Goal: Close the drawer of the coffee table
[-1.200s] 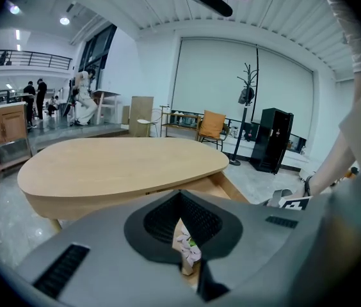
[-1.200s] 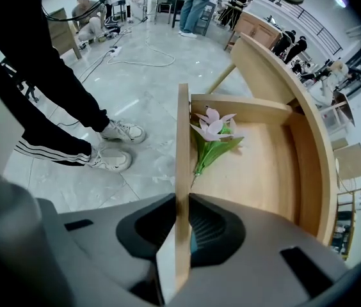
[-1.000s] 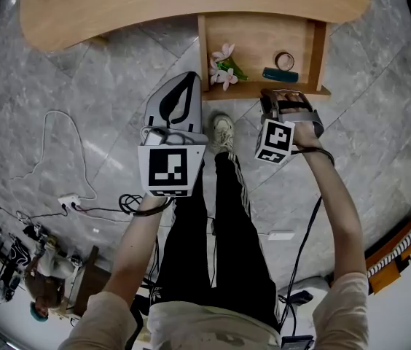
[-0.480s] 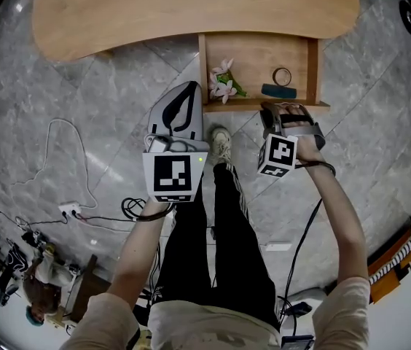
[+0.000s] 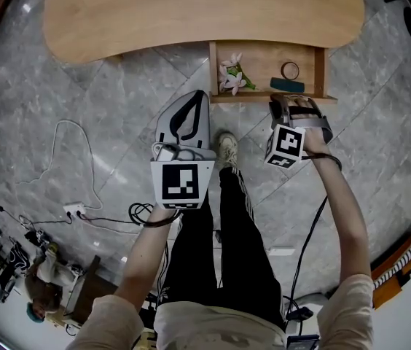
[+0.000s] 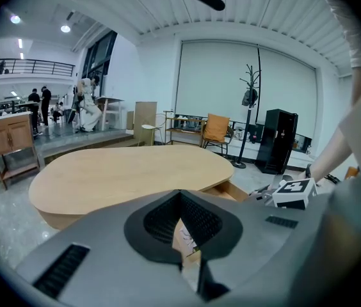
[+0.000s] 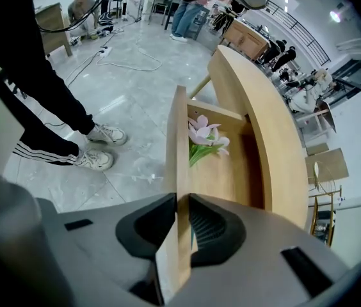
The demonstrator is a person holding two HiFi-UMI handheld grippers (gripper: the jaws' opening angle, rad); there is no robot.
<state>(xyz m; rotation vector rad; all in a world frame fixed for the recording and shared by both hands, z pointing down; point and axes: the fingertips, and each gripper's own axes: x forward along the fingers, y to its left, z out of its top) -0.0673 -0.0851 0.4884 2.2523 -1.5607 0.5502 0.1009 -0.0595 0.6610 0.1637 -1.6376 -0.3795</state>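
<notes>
Right hand-held gripper (image 5: 291, 102) (image 7: 182, 200) points steeply down at the drawer (image 5: 264, 96) (image 7: 179, 139), its jaws closed on the top edge of the drawer's front panel, one dark pad on the outside face and one on the inside. Its marker cube (image 5: 286, 146) shows a black-and-white square pattern and bears no letters.

Left hand-held gripper (image 5: 200, 93) (image 6: 180, 194) hangs over the floor just beside the drawer's left corner. Its jaw tips meet and it holds nothing. A similar square-patterned marker (image 5: 180, 183) faces the head view.

Sticking out from under the near edge of the curved wooden tabletop (image 5: 191, 13) (image 6: 123, 171), the drawer is partly open towards the person. Inside it, a pale pink artificial flower (image 5: 232, 75) (image 7: 203, 136) with green leaves lies at the left end. A small ring (image 5: 290, 70) and a dark teal oblong object (image 5: 287, 85) lie towards the right end, the ring behind the oblong.

On the grey marble floor below, a light sneaker (image 5: 226, 148) stands near the drawer front, under black trousers with white side stripes.
</notes>
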